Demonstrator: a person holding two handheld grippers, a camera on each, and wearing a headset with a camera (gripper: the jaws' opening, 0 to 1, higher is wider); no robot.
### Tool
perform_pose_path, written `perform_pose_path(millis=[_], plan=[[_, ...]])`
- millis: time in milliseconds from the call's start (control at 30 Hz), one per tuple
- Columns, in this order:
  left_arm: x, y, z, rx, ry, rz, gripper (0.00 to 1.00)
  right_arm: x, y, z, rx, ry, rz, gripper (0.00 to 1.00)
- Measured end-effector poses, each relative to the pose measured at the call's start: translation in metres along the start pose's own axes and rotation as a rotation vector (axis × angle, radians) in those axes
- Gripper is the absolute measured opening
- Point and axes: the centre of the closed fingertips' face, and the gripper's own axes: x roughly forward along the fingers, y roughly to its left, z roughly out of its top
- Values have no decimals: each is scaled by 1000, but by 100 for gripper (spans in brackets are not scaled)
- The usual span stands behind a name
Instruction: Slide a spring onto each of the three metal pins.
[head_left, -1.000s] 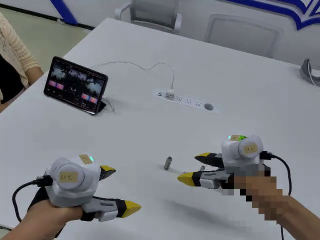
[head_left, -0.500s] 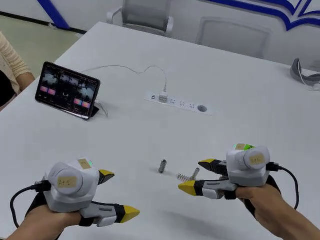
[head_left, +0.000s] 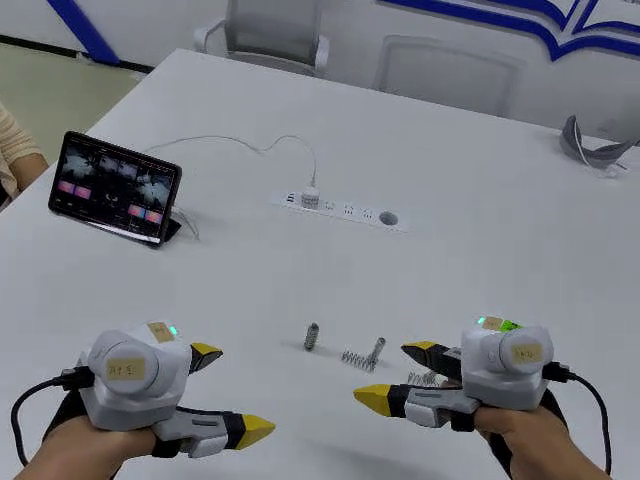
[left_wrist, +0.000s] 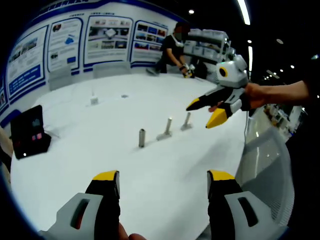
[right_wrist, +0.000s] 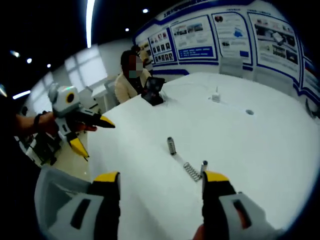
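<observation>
Head view: tablet (head_left: 112, 188) and power strip (head_left: 340, 211) well beyond the pins (head_left: 311, 336)

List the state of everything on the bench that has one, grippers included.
left hand-held gripper: open, empty.
right hand-held gripper: open, empty.
pin nearest the tablet: upright, spring on it.
middle pin: upright, bare.
loose spring: lying flat beside the middle pin.
third pin: upright, too small to judge.
tablet: propped up, screen lit.
power strip: one plug inserted.
</observation>
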Motion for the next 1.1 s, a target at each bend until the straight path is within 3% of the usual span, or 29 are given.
perform_pose_path(millis=[567,1100], plan=[[10,-7,5,15,7,-24,73,-26,-9,-40,118,-11,-81,71],[25,-19,13,55,16,-69,73,-39,-12,-49,156,-24,-114,74]])
